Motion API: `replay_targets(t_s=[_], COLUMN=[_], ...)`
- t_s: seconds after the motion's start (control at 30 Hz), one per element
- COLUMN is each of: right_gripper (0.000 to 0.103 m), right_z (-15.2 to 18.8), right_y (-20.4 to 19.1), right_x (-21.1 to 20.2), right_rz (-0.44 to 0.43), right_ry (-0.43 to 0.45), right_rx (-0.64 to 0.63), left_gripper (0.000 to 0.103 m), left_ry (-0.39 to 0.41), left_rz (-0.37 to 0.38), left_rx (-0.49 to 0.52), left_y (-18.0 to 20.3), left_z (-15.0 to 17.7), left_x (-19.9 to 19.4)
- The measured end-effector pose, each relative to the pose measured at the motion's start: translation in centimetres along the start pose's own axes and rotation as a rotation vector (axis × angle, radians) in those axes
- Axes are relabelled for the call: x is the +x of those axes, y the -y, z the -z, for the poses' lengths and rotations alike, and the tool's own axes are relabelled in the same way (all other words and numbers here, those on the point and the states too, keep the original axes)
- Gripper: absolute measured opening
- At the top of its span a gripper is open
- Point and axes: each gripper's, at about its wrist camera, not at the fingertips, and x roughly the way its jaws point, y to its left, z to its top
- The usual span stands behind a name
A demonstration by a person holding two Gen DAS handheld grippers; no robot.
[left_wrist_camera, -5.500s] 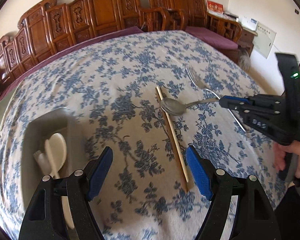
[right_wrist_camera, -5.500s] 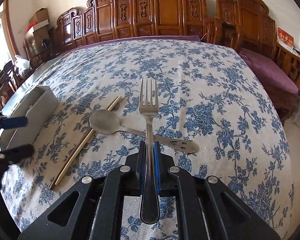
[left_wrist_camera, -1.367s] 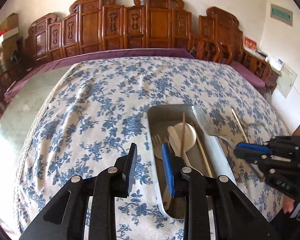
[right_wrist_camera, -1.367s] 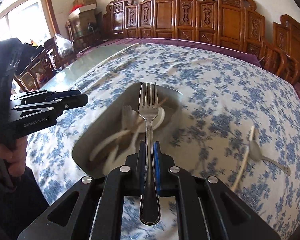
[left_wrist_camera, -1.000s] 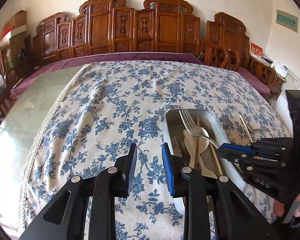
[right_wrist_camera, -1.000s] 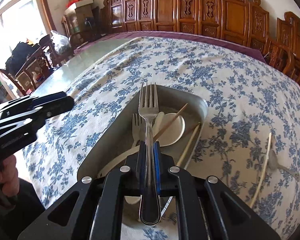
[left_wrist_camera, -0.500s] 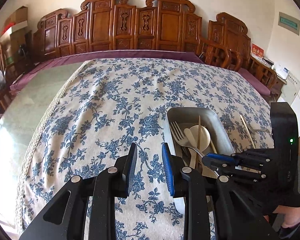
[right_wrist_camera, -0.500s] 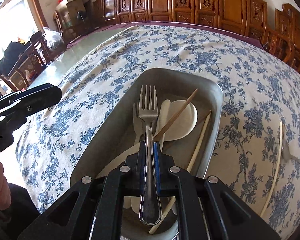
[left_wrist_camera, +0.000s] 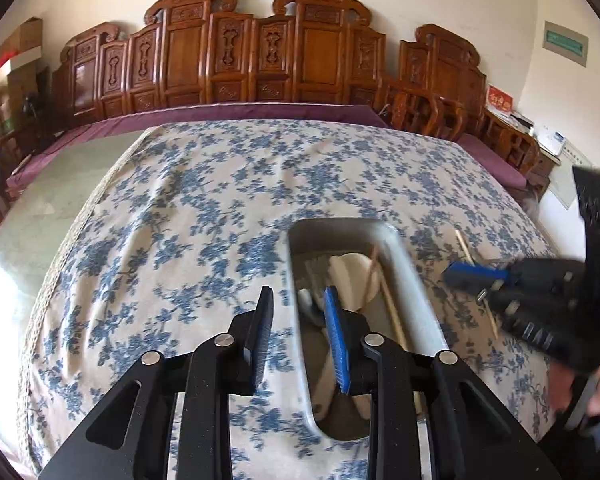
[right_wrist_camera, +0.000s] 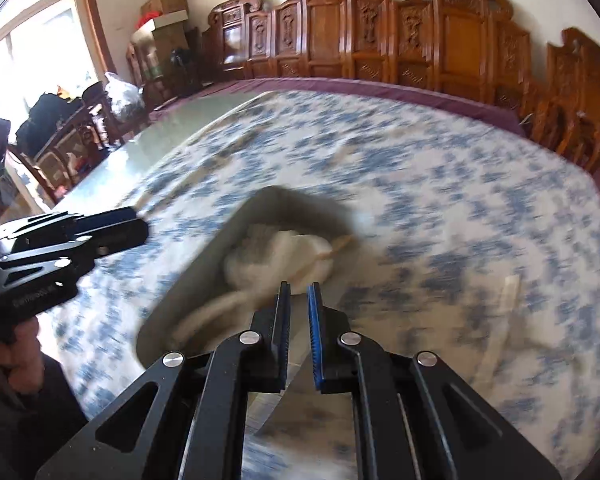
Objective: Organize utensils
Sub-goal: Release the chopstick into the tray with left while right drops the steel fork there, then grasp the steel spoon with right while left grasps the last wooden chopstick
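A metal tray (left_wrist_camera: 414, 292) was seen lying on the flowered tablecloth (left_wrist_camera: 204, 216), holding a white spoon (left_wrist_camera: 350, 270), a chopstick (left_wrist_camera: 370, 276) propped across it, a second chopstick (left_wrist_camera: 394, 312) along its right wall and what appeared to be a metal fork (left_wrist_camera: 312, 276), though blur left the last uncertain. The left gripper (left_wrist_camera: 300, 330) was held just over the tray's near left wall, its blue-padded fingers (left_wrist_camera: 337, 340) parted with nothing between them. The right gripper (right_wrist_camera: 298, 326) was likewise found empty, its jaws only narrowly apart, and it was placed at the tray's right side; its own view was heavily smeared by motion. One loose chopstick (left_wrist_camera: 462, 242) was seen lying on the cloth to the right of the tray, partly hidden behind the right gripper, and a metal spoon (right_wrist_camera: 540, 342) beside it could only faintly be made out. These were judged to be what remained to be gathered. The chopstick was judged light, stiff and thin, prone to rolling or pivoting if pinched near an end, so a hold near its middle was thought best. The metal spoon was judged heavier and slick, best taken on the flat handle rather than the bowl, which would be likely to slip from the pads.
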Motion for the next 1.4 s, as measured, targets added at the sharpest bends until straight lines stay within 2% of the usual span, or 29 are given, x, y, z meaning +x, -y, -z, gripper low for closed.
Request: replay_targets(t_s=[0.07, 0.17, 0.3, 0.4, 0.53, 0.73, 0.83, 0.87, 0.93, 1.03, 1.13, 1.23, 1.4], right_gripper=[0.011, 0.025, 0.033, 0.036, 0.044, 0.046, 0.046, 0.046, 0.032, 0.017, 0.009, 0.007, 0.007], right_z=[0.6, 2.1, 4.1, 5.2, 5.9, 5.5, 5.3, 5.3, 5.3, 5.6, 6.0, 6.5, 7.7], right_y=[2.5, 7.2, 12.8, 16.1, 18.2, 18.8, 19.6, 19.7, 19.6, 18.6, 17.6, 16.9, 16.6], right_x=[-0.8, -1.2, -0.2, 0.8, 1.9, 3.6, 3.7, 3.7, 3.6, 3.3, 3.0, 2.7, 1.5], right_rz=[0.049, 0.12, 0.189, 0.217, 0.197, 0.191, 0.15, 0.139, 0.106, 0.102, 0.112, 0.141, 0.182], right_ry=[-0.006, -0.042, -0.116, -0.148, -0.171, -0.223, -0.245, -0.252, -0.271, -0.297, -0.323, -0.331, -0.296], right_rx=[-0.021, -0.034, -0.031, -0.009, -0.004, -0.052, -0.026, -0.023, -0.026, -0.051, -0.073, -0.075, -0.015], left_gripper=[0.037, 0.044, 0.045, 0.047, 0.047, 0.047, 0.047, 0.047, 0.047, 0.047, 0.047, 0.047, 0.047], left_ry=[0.004, 0.002, 0.004, 0.004, -0.004, -0.018, -0.019, -0.019, -0.017, -0.011, -0.009, -0.006, -0.017], left_rz=[0.013, 0.034, 0.046, 0.052, 0.066, 0.073, 0.082, 0.084, 0.088, 0.092, 0.092, 0.094, 0.099], left_rx=[0.005, 0.002, 0.017, 0.031, 0.049, 0.08, 0.093, 0.098, 0.105, 0.116, 0.123, 0.132, 0.156], left_y=[0.8, 1.9, 3.5, 4.6, 5.8, 7.3, 7.8, 8.0, 8.4, 8.8, 9.3, 9.8, 11.0], left_z=[-0.1, -0.2, -0.2, -0.2, 0.2, 0.7, 0.8, 0.9, 0.9, 1.0, 1.1, 1.1, 1.2], left_x=[0.1, 0.4, 0.7, 0.9, 1.3, 1.7, 1.6, 1.5, 1.4, 1.1, 0.8, 0.5, 0.3])
